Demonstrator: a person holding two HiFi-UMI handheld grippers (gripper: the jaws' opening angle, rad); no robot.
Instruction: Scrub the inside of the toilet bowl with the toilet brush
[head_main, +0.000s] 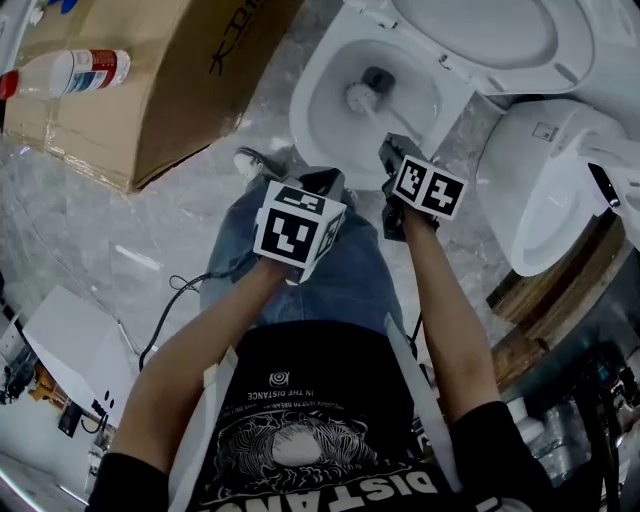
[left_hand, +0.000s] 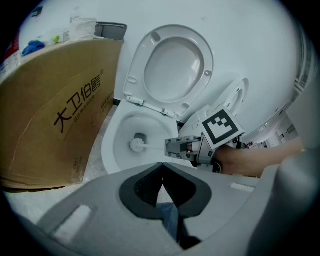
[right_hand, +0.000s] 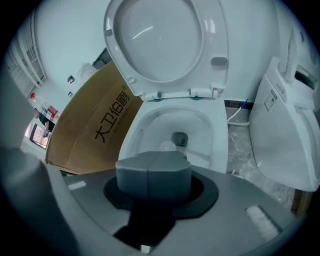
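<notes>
A white toilet bowl (head_main: 310, 110) stands open with its lid (head_main: 480, 35) raised. The toilet brush (head_main: 360, 97) has its round head low inside the bowl, close to the drain. Its white handle runs back to my right gripper (head_main: 393, 150), which is shut on it just over the bowl's near rim. In the left gripper view, the brush head (left_hand: 137, 144) and the right gripper (left_hand: 176, 148) show over the bowl (left_hand: 107, 150). In the right gripper view, the brush head (right_hand: 167, 146) peeks above the right gripper (right_hand: 152, 160). My left gripper (head_main: 325, 180) (left_hand: 161, 170) is shut on nothing, beside the right one.
A big cardboard box (head_main: 150, 80) lies left of the toilet, with a bottle (head_main: 65, 72) on it. A second white toilet fixture (head_main: 545, 190) stands at the right on wooden boards (head_main: 545, 300). A shoe (head_main: 255, 162) and a black cable (head_main: 170, 305) are on the marble floor.
</notes>
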